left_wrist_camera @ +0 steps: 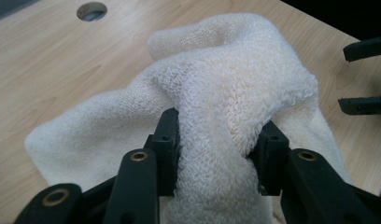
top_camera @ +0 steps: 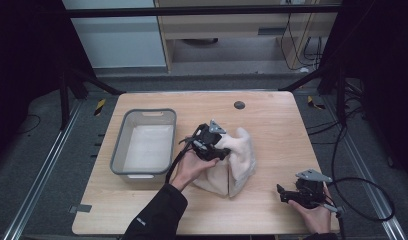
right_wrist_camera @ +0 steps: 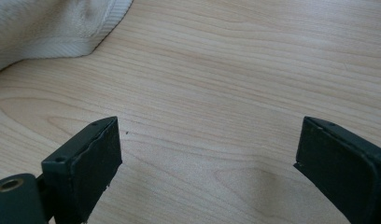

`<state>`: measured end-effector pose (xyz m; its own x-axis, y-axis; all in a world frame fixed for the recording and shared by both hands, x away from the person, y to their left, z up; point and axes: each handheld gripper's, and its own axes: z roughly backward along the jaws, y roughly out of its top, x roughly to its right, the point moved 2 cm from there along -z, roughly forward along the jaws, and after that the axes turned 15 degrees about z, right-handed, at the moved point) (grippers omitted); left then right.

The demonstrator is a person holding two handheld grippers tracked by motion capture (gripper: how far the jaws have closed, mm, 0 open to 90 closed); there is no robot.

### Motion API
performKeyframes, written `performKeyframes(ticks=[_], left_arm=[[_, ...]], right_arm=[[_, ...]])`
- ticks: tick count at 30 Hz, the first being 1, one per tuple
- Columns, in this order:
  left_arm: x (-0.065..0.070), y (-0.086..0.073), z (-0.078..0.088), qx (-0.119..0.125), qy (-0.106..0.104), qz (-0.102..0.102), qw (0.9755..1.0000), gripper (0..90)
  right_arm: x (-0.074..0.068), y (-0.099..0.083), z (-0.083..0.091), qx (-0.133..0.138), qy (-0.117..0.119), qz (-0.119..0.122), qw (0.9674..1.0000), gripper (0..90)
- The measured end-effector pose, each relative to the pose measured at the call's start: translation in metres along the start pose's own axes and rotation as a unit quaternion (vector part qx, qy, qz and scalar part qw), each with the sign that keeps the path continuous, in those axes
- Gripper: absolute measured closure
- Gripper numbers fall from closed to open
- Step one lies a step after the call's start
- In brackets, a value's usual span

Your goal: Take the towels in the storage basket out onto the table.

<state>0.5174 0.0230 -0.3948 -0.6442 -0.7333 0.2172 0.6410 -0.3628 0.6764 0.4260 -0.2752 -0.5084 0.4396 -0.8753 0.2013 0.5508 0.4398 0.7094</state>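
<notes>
High view, L→R: grey bin [top_camera: 143, 142] on L part of desk [top_camera: 272, 120], then towel [top_camera: 240, 156] bunched mid-desk, touching no bin wall.
L tongs [top_camera: 218, 150]: over towel's L side; in left gripper view a fold of towel [left_wrist_camera: 226, 93] sits betw. jaws, both pads against it – clamped on towel.
R tongs [top_camera: 284, 194]: near R front corner, jaws apart, nothing betw., bare desk under; well apart from towel.

Wooden table [top_camera: 272, 115] bears grey bin [top_camera: 121, 145], cream towel [top_camera: 242, 155].
</notes>
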Motion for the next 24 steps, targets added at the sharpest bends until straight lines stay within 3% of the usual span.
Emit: performKeyframes(ticks=[8, 14, 24], left_arm=[[-0.003, -0.016, -0.006, -0.018, -0.007, 0.002, 0.9998, 44.2], [-0.004, -0.025, 0.001, -0.02, -0.009, 0.002, 0.9997, 32.5], [-0.005, -0.04, 0.012, -0.019, -0.012, -0.007, 0.9997, 23.7]], right_arm=[[0.0, 0.0, 0.0, -0.002, 0.0, -0.001, 1.0, 6.5], [0.001, 0.0, -0.002, -0.007, -0.001, -0.001, 1.0, 5.7], [0.005, -0.005, -0.002, -0.004, -0.003, -0.016, 0.9999, 6.5]])
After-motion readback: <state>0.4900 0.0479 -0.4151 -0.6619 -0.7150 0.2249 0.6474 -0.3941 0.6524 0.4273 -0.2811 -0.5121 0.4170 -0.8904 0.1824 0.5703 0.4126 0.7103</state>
